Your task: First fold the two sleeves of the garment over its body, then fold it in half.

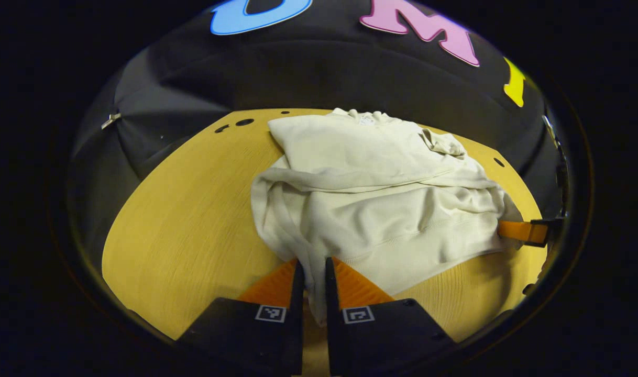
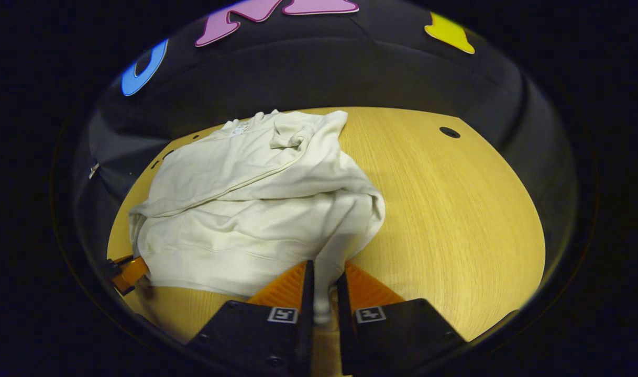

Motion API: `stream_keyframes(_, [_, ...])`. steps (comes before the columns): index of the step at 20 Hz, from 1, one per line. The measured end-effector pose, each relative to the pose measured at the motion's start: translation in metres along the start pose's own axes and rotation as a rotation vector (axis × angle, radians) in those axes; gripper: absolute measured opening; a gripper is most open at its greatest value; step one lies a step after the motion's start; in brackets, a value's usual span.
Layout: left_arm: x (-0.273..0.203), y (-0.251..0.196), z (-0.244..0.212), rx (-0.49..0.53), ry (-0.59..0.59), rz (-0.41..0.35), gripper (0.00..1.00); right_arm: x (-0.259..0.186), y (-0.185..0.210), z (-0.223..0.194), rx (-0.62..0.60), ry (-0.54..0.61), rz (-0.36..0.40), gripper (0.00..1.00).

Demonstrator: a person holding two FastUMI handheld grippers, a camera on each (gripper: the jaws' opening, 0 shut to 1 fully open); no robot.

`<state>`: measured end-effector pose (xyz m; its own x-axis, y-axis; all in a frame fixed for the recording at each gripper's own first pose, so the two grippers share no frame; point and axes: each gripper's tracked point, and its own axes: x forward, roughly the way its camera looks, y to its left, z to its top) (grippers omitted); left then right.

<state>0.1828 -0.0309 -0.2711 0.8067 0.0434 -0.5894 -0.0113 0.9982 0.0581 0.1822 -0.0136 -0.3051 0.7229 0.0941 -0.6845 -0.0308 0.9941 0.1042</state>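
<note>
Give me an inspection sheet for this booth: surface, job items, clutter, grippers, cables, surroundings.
Surface: light wooden table with small round holes near its far edge.
Job's things: cream garment lies on the table, both sleeves folded over its body; the half fold is not yet finished, the hem corners are lifted.
Clutter: nothing seen.
Grippers: left gripper is shut on one hem corner of the garment; right gripper is shut on the other hem corner.
Cables: nothing seen.
Surroundings: black cloth wall behind the table; a small metal clip on the cloth at the left of the left gripper view.
</note>
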Motion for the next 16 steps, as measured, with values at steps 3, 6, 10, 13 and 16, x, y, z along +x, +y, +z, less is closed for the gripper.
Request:
stream_keyframes(3, [0.000,0.000,0.006,-0.106,-0.043,-0.008,0.13,0.000,0.006,-0.001,0.002,0.012,0.064,0.10])
stream_keyframes(6, [0.001,-0.001,0.006,-0.140,-0.058,-0.021,0.12,0.002,0.007,0.001,-0.019,0.001,0.110,0.06])
stream_keyframes(10, [0.000,0.001,0.017,-0.230,-0.110,-0.066,0.06,-0.002,0.008,0.010,-0.004,-0.031,0.124,0.05])
stream_keyframes(13, [-0.003,0.005,0.032,-0.292,-0.145,-0.092,0.06,-0.008,0.020,0.030,0.010,-0.097,0.158,0.05])
stream_keyframes(16, [-0.005,0.009,0.057,-0.350,-0.188,-0.127,0.06,-0.005,0.029,0.053,0.027,-0.159,0.177,0.05])
